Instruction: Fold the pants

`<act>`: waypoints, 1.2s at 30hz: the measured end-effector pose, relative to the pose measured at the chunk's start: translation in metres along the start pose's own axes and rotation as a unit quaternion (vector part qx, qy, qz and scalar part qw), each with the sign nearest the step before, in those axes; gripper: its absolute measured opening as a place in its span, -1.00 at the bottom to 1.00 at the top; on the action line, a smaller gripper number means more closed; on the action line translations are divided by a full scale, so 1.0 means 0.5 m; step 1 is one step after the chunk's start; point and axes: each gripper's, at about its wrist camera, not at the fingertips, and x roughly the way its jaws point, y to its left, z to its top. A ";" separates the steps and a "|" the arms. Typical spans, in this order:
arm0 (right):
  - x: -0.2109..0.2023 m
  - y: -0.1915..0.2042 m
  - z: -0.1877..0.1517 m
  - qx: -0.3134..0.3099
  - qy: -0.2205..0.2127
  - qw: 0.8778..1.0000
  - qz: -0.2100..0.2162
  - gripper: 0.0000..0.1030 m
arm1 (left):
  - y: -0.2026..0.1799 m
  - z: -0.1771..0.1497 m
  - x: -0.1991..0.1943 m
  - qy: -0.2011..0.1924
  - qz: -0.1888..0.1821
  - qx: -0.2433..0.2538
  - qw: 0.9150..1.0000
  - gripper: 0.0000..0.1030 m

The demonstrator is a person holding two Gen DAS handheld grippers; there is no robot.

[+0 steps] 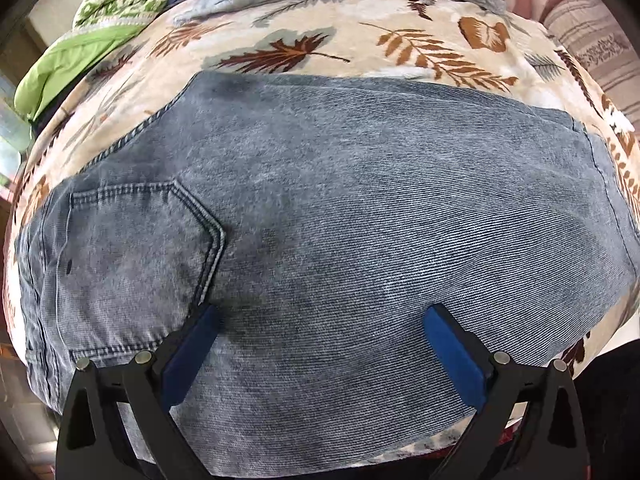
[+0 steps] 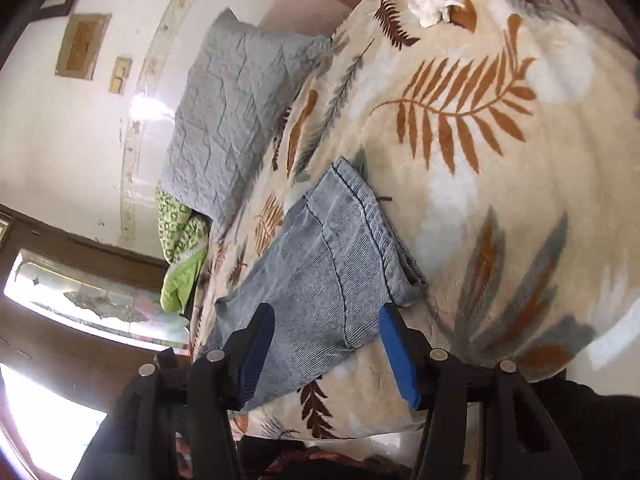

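Denim, faded blue: the folded pair of pants [image 1: 320, 216] is lying flat on the leaf-patterned cream fleece blanket [image 1: 288, 28] covering the bed. Layered hem edges are showing at one end in the right wrist view, so at least one fold looks done.

Left gripper [image 1: 322, 354] is hovering directly over the pants. Back pocket [image 1: 132, 248] is sitting toward its left side, hem end [image 1: 600, 184] far to its right, so the long axis is running crosswise to these fingers. Blue-padded fingers [image 1: 452, 356] are spread wide, holding nothing; whether the tips are touching the cloth cannot be told.

Right gripper [image 2: 326, 350] is sitting off the near edge of the pants [image 2: 320, 264], at the hem end [image 2: 372, 216]. Here the cloth is stretching away ahead and to the left. Fingers [image 2: 396, 354] are spread wide, gripping nothing.

Judgement: the right gripper is nearer the hems, the left nearer the waist, so a next fold would be bringing the hem end across toward the pocket.

Grey quilted pillow [image 2: 236, 120] is lying beyond the pants, well apart.
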 end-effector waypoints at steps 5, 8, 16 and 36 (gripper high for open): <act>0.030 -0.025 -0.005 0.035 0.014 0.997 -0.065 0.18 | -0.001 -0.001 0.005 -0.013 -0.007 0.000 1.000 1.00; 0.051 -0.036 0.007 0.050 0.012 0.996 -0.076 0.18 | 0.001 -0.006 0.004 -0.020 -0.011 0.003 1.000 1.00; 0.085 -0.055 0.024 0.094 -0.010 0.995 -0.042 0.45 | 0.011 -0.013 -0.004 -0.015 -0.023 0.003 1.000 1.00; 0.141 0.165 -0.014 -0.128 -0.065 0.982 -0.123 -0.54 | 0.148 -0.033 -0.075 -0.012 -0.074 -0.086 0.993 1.00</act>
